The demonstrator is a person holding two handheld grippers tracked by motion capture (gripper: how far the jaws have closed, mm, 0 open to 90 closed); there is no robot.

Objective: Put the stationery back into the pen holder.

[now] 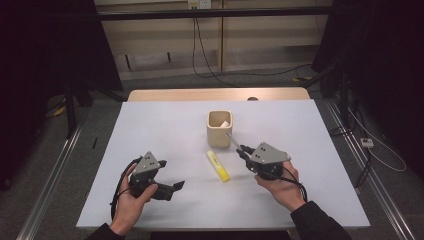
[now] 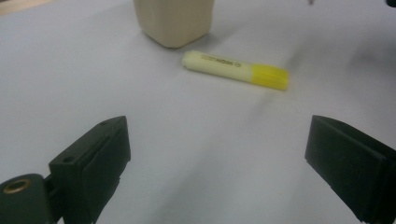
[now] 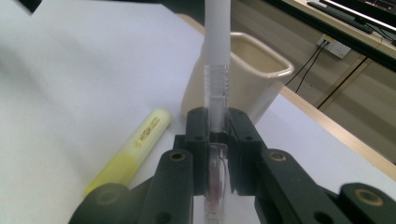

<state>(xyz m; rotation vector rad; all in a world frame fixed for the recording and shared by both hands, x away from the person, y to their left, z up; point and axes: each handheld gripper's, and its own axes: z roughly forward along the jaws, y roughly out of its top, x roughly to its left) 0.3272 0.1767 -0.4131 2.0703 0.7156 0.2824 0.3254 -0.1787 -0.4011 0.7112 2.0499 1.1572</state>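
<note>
The yellow highlighter (image 2: 235, 71) carries small dark print, too blurred to read.

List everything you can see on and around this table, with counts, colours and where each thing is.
Cup: one, cream, middle of the table toward the far edge.
Highlighter: one, yellow, lying flat on the table in front of the cup.
Pen: one, clear barrel with white cap, clamped in the right gripper, pointing at the cup.
Table: one, white top with wooden far edge.
Cables: several, black, on the floor beyond the table.
Left gripper: one, black, fingers open, near left.
Right gripper: one, black, shut on the pen.
</note>
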